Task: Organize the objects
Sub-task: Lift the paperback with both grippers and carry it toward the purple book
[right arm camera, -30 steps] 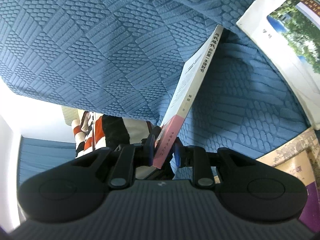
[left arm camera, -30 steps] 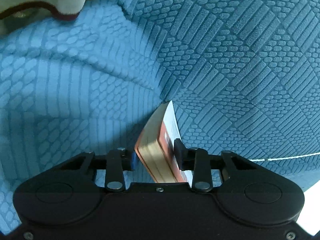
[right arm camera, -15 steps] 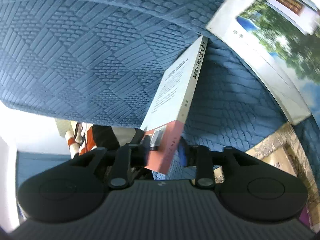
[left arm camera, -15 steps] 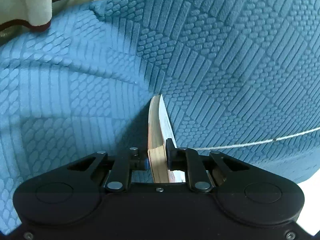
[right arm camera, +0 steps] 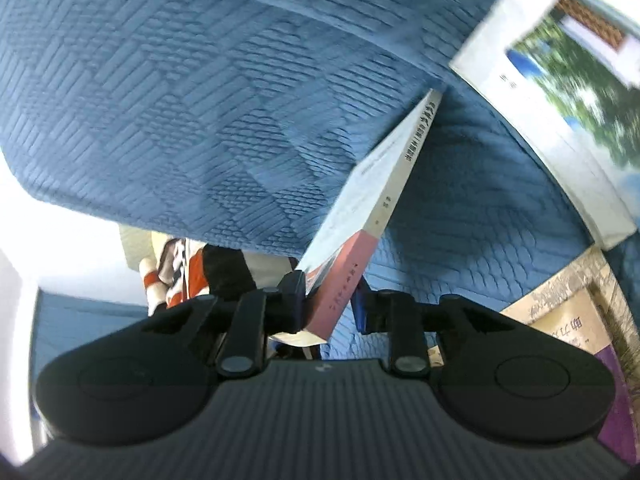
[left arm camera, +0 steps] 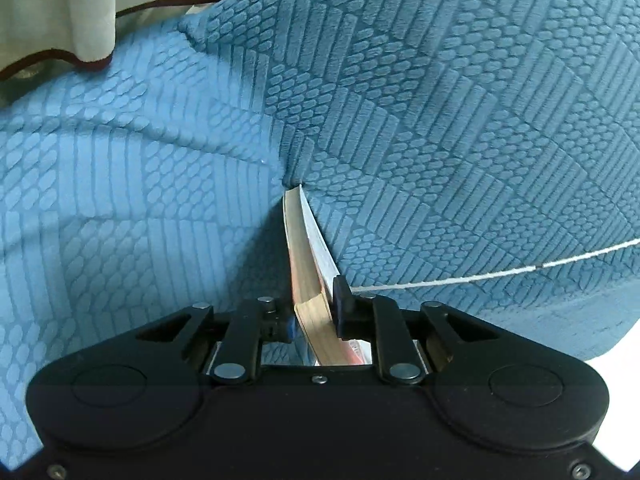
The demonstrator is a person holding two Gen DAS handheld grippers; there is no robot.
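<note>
Paperback (left arm camera: 308, 264) stands on edge in the crease of a blue quilted cushion (left arm camera: 440, 120), its far corner pushed into the fabric. The left tongs (left arm camera: 314, 316) pinch its yellowed page block, having just opened a touch. In the right view the right tongs (right arm camera: 330, 300) straddle the pink foot of the spine of the same-looking book (right arm camera: 376, 196) — they have just been closing, yet a gap shows beside the right finger, so the grip is unclear. Two more books lie nearby — a white one (right arm camera: 560, 120) and a tan-and-purple one (right arm camera: 580, 332).
</note>
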